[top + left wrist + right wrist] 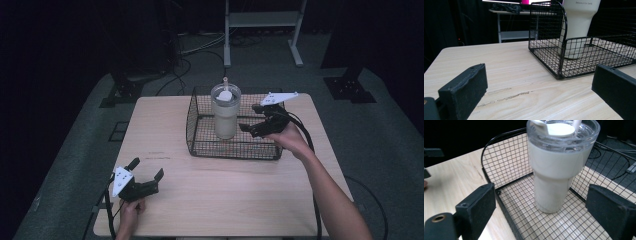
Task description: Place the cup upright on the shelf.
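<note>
The tumbler point(225, 112) stands upright in the wire basket point(200, 142) at 12 o'clock on the table point(210, 195). It looks rigid, smooth and top-heavy; grip the narrow lower body. The right gripper point(256, 122) is spread wide beside it. The left gripper point(146, 175), empty, gapes at 8 o'clock. The contents are hidden.

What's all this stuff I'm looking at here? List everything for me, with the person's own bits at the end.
Table: one, light wood, centre of the room.
Wire basket: one, black, far middle of the table.
Tumbler: one, cream with a clear lid and straw, upright inside the basket.
Metal stand: one, pale grey, on the floor beyond the table.
Floor cables: several, dark and pale, behind the table.
Left gripper: one, black, open, near left corner of the table.
Right gripper: one, black, open, at the basket's right side facing the tumbler.
</note>
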`<state>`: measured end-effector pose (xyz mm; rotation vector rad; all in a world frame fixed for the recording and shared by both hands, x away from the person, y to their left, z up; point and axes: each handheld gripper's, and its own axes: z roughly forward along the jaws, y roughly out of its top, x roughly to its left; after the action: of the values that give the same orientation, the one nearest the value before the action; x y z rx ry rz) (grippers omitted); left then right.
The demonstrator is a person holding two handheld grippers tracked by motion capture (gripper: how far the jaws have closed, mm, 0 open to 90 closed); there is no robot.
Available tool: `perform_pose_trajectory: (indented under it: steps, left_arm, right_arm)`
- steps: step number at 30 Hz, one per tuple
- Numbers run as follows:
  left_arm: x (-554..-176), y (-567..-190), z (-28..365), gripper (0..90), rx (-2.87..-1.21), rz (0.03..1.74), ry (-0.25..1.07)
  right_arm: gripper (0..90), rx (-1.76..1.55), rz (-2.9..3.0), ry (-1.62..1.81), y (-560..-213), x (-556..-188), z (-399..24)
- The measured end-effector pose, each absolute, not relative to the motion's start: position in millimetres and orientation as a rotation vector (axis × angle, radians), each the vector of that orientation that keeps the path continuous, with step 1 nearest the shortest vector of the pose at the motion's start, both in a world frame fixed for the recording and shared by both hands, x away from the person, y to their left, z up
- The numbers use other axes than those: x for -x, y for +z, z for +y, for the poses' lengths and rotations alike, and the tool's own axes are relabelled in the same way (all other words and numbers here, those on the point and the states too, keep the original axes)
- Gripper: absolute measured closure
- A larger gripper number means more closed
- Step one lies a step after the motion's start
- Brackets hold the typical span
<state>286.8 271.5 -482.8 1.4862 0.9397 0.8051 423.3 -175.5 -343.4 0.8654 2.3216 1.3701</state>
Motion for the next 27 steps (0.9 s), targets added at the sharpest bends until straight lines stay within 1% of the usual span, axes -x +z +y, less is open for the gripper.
perform_pose_trajectory:
  steps: [10,27]
  left_arm:
    - [-287,-483,271,0.0,-1.489,0.934,0.807]
    - [-287,-483,271,0.0,-1.483,0.939,0.805]
  right_arm:
    - [8.9,-0.854,2.337,1.359,-350,-398,-188]
    - [8.8,-0.877,2.358,1.356,-372,-372,-203]
